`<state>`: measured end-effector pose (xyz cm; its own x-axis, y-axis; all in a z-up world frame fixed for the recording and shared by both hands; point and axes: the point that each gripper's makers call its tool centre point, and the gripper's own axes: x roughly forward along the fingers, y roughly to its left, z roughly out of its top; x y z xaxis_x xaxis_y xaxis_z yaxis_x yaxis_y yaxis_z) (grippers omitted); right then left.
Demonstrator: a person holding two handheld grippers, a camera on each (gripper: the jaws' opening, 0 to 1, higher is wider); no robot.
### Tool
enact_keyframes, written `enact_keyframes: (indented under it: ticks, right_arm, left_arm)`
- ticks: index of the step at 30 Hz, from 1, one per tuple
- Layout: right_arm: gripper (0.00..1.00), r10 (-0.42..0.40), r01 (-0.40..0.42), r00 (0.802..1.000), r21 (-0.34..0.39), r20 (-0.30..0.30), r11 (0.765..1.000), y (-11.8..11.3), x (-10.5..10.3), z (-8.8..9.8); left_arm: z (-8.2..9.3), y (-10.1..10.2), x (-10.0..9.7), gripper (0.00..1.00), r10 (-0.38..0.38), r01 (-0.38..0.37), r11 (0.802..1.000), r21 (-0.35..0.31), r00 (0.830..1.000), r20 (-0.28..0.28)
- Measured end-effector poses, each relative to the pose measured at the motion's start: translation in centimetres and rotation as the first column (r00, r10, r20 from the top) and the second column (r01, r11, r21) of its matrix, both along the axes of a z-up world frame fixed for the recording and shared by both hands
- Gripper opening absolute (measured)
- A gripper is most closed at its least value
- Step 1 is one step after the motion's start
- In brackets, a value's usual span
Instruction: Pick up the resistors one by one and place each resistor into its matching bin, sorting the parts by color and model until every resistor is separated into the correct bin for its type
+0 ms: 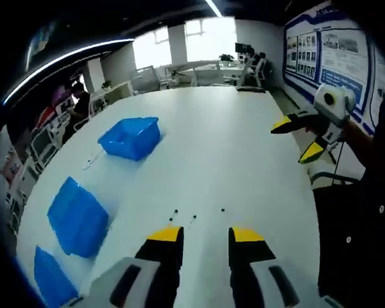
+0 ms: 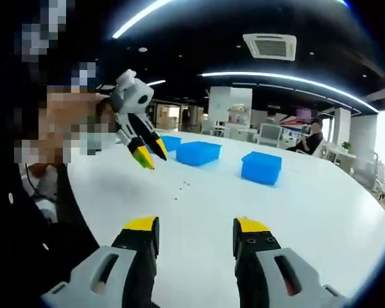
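Fingers of left gripper (image 1: 205, 236) parted, empty, right gripper (image 2: 196, 226) likewise, resistors (image 1: 192, 215) on table (image 1: 244, 154).

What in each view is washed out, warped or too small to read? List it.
Left gripper view: windows blown out white, table edge bowed, resistors mere specks. Right gripper view: ceiling light strips curve, bins sharp, resistors barely visible.

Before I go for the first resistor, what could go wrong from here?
The resistors are tiny and lie close together on the white table, so the left hand-held gripper, jaws open just short of them, might pinch two or flick one away. The blue bins sit well off to one side, so a weakly held part could drop on the carry. Colour and model cannot be read yet.
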<state>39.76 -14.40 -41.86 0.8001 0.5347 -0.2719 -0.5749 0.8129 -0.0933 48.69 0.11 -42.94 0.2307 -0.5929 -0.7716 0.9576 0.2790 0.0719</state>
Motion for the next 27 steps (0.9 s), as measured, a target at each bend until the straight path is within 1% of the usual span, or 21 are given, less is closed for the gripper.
enact_keyframes:
  ticks: [2,4,5,6,7,9,14,17,22,26,27]
  right_arm:
    - [0.48,-0.006,0.007,1.0,0.007,-0.004,1.0,-0.1,-0.1,-0.2]
    - [0.48,-0.015,0.015,1.0,0.012,-0.008,1.0,-0.3,-0.2,-0.4]
    - [0.48,-0.022,0.022,1.0,0.017,-0.013,1.0,-0.5,-0.2,-0.6]
    - [0.48,-0.029,0.029,0.999,0.019,-0.016,0.999,-0.6,-0.2,-0.7]
    - [0.48,-0.036,0.036,0.999,0.022,-0.02,0.999,-0.8,-0.2,-0.9]
    - [0.48,-0.05,0.051,0.998,0.03,-0.025,0.998,-1.2,-0.2,-1.0]
    - [0.48,-0.064,0.065,0.997,0.033,-0.03,0.997,-1.7,-0.2,-1.1]
    - [0.48,-0.073,0.074,0.997,0.024,-0.028,0.997,-2.0,0.0,-1.2]
    - [0.48,-0.076,0.077,0.997,0.03,-0.029,0.997,-2.1,0.2,-1.2]
    - [0.48,-0.076,0.077,0.996,0.03,-0.036,0.997,-2.1,0.2,-1.5]
    - [0.48,-0.077,0.078,0.996,0.031,-0.037,0.996,-2.1,0.2,-1.5]
  left_arm:
    - [-0.5,-0.8,0.4,0.26,-0.052,0.053,0.998,0.035,0.998,-0.017]
    - [-0.8,-1.3,1.0,0.26,-0.087,0.088,0.994,0.068,0.996,-0.018]
    - [-1.3,-1.5,1.3,0.25,-0.116,0.118,0.988,0.103,0.993,-0.023]
    - [-1.6,-1.7,1.4,0.23,-0.142,0.145,0.982,0.124,0.989,-0.033]
    - [-2.0,-1.7,1.5,0.23,-0.154,0.16,0.976,0.149,0.987,-0.051]
    - [-2.8,-1.9,1.4,0.21,-0.194,0.206,0.962,0.181,0.978,-0.082]
    - [-3.6,-2.7,2.3,0.19,-0.225,0.238,0.947,0.217,0.971,-0.084]
    - [-4.3,-2.4,2.3,0.18,-0.238,0.261,0.935,0.239,0.963,-0.123]
    - [-5.0,-2.4,2.8,0.15,-0.235,0.266,0.931,0.249,0.961,-0.146]
    - [-5.4,-2.4,2.7,0.12,-0.238,0.276,0.927,0.254,0.956,-0.171]
    - [-5.4,-2.4,2.7,0.1,-0.231,0.272,0.929,0.252,0.956,-0.182]
